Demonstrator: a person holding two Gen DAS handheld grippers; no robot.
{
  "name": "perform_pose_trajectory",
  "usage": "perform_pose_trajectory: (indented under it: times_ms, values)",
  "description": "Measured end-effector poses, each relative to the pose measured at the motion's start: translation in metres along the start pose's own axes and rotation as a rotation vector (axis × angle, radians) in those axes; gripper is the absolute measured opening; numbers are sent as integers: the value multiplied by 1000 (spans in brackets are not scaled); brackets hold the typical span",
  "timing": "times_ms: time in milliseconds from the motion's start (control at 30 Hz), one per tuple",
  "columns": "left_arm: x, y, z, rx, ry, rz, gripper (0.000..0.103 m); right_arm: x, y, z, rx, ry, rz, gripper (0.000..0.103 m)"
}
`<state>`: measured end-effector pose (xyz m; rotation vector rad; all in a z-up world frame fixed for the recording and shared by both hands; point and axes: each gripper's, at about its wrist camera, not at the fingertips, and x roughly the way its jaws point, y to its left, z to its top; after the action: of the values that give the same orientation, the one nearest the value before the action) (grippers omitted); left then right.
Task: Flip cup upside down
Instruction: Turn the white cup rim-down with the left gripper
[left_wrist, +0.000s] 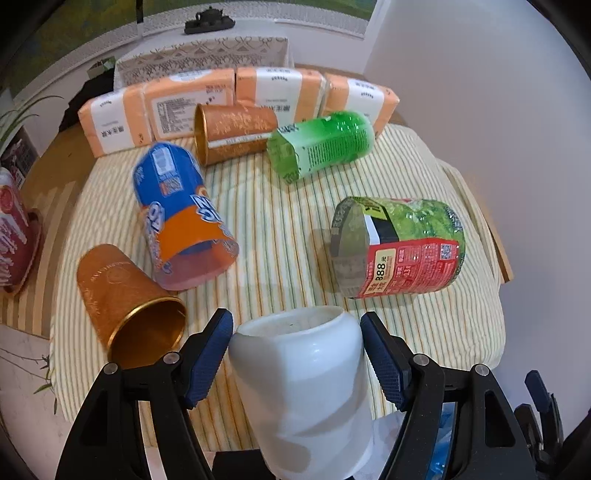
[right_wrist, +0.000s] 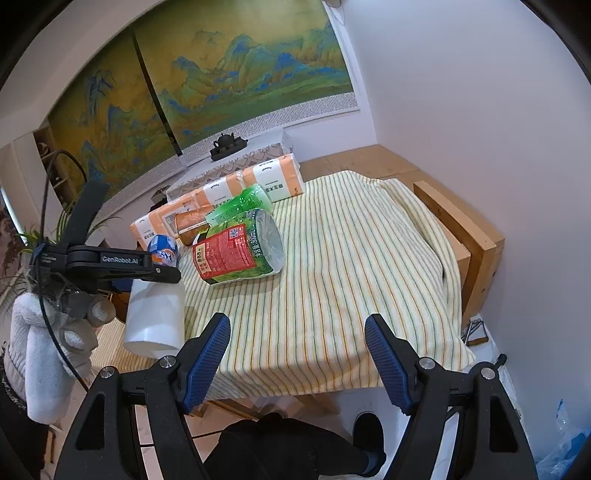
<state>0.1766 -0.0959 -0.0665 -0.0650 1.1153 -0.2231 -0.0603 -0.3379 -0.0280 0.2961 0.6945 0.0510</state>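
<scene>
A smooth white plastic cup (left_wrist: 299, 391) sits pinched between the ribbed blue pads (left_wrist: 208, 360) of the left tool (left_wrist: 297, 360), held in the air at the near edge of the striped cloth (left_wrist: 280, 221) covering the surface, its open mouth facing down. Glossy cut bottles (left_wrist: 399, 247) and copper-toned cups (left_wrist: 125, 302) lie toppled on the cloth. The right tool (right_wrist: 297, 363) hangs spread, holding nothing.

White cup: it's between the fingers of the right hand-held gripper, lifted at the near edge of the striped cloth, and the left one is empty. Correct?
Not quite: the sides are swapped. The left hand-held gripper has the white cup between its fingers, as the left wrist view shows. The right hand-held gripper is open and empty over the striped cloth.
</scene>
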Motion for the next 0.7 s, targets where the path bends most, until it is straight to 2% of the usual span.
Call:
perform_pose_trajectory:
  times_ms: [233, 500, 700]
  values:
    - [-23, -3, -10, 13, -99, 12, 74, 2, 7, -1, -10, 2, 1, 72]
    - [-47, -10, -22, 56, -239, 62, 70, 0, 16, -1, -34, -7, -12, 72]
    - [-45, -11, -24, 67, -249, 61, 70, 2, 22, -1, -44, 0, -14, 72]
